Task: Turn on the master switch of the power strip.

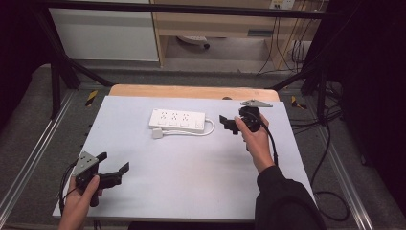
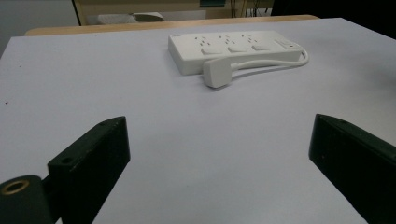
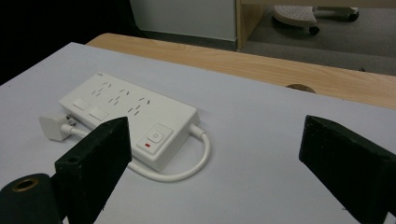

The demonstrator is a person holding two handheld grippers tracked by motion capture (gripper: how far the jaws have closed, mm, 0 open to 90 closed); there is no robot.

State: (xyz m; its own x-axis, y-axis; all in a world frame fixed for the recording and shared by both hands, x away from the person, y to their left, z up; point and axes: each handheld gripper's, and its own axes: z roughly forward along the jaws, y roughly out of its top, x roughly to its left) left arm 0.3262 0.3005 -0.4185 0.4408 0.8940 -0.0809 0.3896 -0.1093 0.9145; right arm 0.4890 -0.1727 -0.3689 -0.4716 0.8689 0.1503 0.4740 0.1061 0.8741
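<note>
A white power strip lies flat on the pale table sheet, its cable looped round to a white plug in front of it. My right gripper is held just right of the strip, open, with nothing between its jaws. In the right gripper view the power strip with its rocker switch lies ahead and left of the right gripper. My left gripper rests open near the front left corner. In the left gripper view the power strip and plug lie well beyond the left gripper.
The sheet covers a wooden tabletop whose far edge shows bare. A black frame and cables stand around the table on the right. Beyond the table is a wooden cabinet.
</note>
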